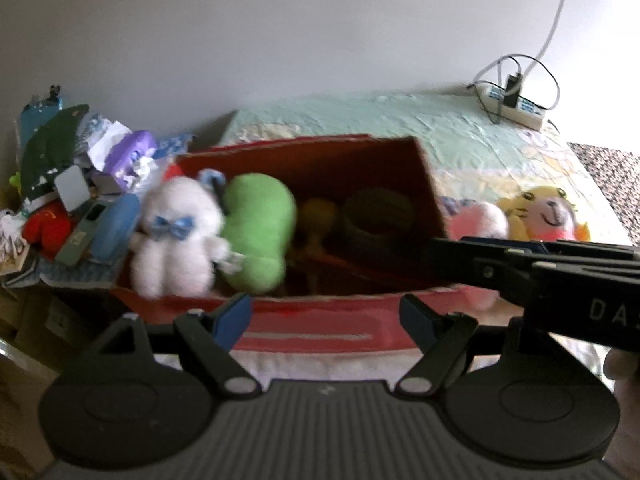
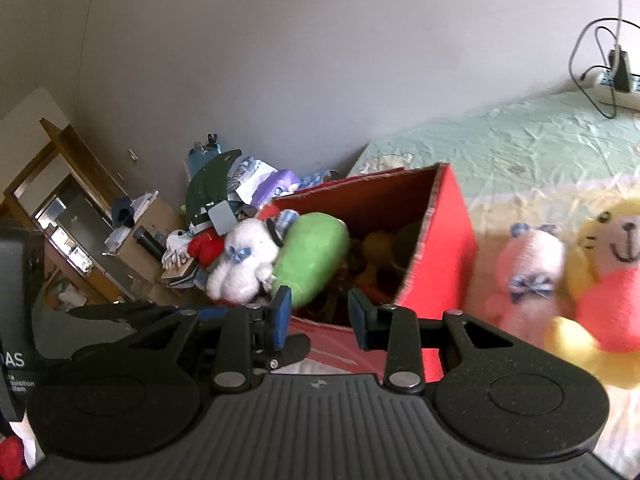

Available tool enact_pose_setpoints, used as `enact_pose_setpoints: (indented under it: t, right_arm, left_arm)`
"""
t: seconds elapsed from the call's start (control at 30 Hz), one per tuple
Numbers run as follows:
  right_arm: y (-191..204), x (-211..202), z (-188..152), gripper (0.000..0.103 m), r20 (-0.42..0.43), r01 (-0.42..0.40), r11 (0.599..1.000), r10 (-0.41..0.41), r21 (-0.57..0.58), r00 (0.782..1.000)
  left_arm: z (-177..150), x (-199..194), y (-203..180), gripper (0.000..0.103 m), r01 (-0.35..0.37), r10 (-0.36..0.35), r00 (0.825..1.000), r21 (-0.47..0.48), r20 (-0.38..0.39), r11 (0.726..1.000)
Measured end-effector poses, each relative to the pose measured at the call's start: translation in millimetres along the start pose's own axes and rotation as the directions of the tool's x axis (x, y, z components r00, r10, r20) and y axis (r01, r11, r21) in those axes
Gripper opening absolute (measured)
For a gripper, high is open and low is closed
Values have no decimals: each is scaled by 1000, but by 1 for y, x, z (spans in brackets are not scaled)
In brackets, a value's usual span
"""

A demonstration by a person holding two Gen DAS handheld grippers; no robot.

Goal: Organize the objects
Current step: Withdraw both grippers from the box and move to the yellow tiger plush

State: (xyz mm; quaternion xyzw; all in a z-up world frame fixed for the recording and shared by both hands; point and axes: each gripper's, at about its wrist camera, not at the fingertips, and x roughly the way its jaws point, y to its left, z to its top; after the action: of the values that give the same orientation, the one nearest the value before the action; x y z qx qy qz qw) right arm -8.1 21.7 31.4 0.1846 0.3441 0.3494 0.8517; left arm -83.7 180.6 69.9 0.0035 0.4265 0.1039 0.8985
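A red cardboard box (image 1: 312,320) (image 2: 448,248) stands open on the bed. Inside it are a white plush bear with a blue bow (image 1: 176,232) (image 2: 244,260), a green plush (image 1: 258,232) (image 2: 312,260) and darker toys deep inside. A pink plush bear (image 2: 528,276) (image 1: 480,220) and a yellow plush cat (image 2: 608,272) (image 1: 544,212) lie on the bed right of the box. My left gripper (image 1: 326,316) is open and empty at the box's near wall. My right gripper (image 2: 320,314) is open and empty above the box's near edge.
A heap of clutter (image 1: 80,184) (image 2: 224,200) lies left of the box against the wall. A power strip with cables (image 1: 516,104) (image 2: 616,80) sits at the bed's far right. Wooden furniture (image 2: 80,208) stands further left.
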Motion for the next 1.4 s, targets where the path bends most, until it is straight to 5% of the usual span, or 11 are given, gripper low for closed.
enact_pose_setpoints:
  t: [0.6, 1.4]
  right_arm:
    - [-65, -52, -26, 35, -43, 25, 997, -22, 79, 999]
    - [-115, -47, -42, 36, -102, 173, 959, -154, 224, 983]
  left_arm:
    - [-30, 17, -113, 81, 70, -64, 992, 56, -104, 996]
    - [-41, 71, -155, 89, 176, -142, 961, 134, -237, 975]
